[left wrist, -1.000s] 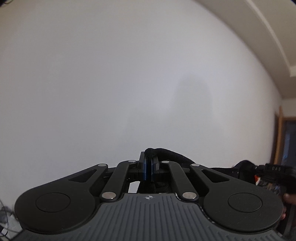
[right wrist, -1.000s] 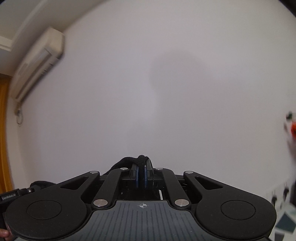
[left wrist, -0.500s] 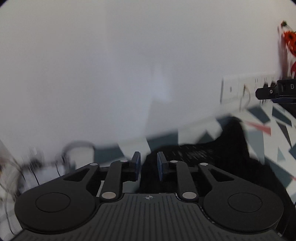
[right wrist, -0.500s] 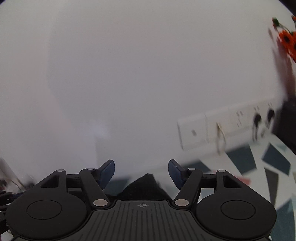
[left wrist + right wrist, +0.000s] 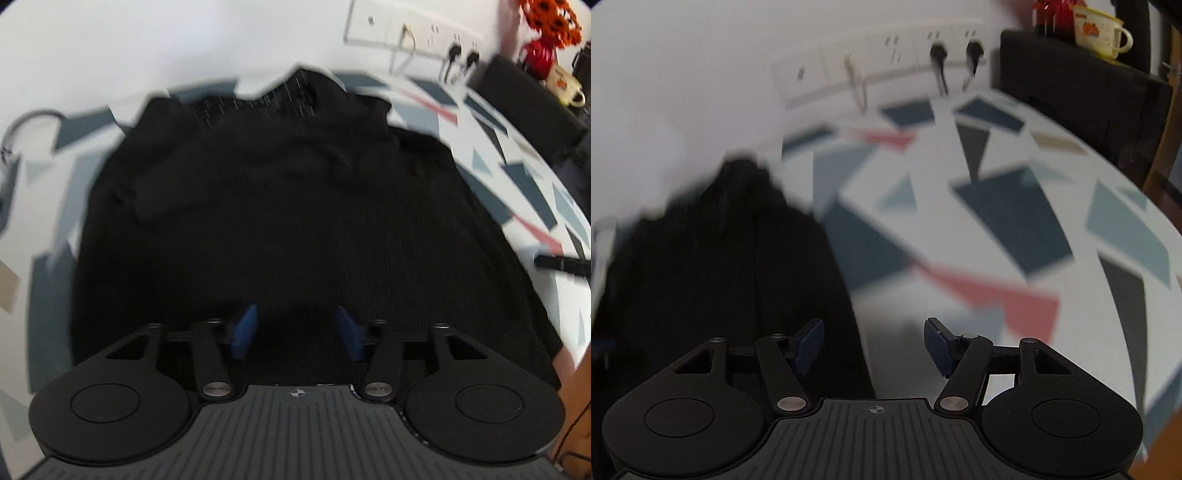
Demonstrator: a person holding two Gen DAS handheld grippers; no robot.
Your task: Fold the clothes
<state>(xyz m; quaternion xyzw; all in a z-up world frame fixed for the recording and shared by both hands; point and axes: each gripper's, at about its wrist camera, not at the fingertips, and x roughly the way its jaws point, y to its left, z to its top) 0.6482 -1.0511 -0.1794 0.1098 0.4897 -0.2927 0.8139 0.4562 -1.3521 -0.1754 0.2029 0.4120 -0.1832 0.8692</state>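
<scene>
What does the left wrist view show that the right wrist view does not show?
Only the left wrist view: the whole black garment spread out, and orange flowers. Only the right wrist view: a wide bare stretch of the patterned tablecloth beside the garment's edge. Both: the garment, the cloth, the wall sockets, a cream mug, and open blue fingers gripping nothing.

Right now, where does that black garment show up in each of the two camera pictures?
Left wrist view: the black garment fills the middle, spread on the patterned tablecloth, running under the camera.
Right wrist view: the black garment lies along the left side, its edge running down between the jaws.
Shared landmark: the white row of wall sockets with two black plugs.
</scene>
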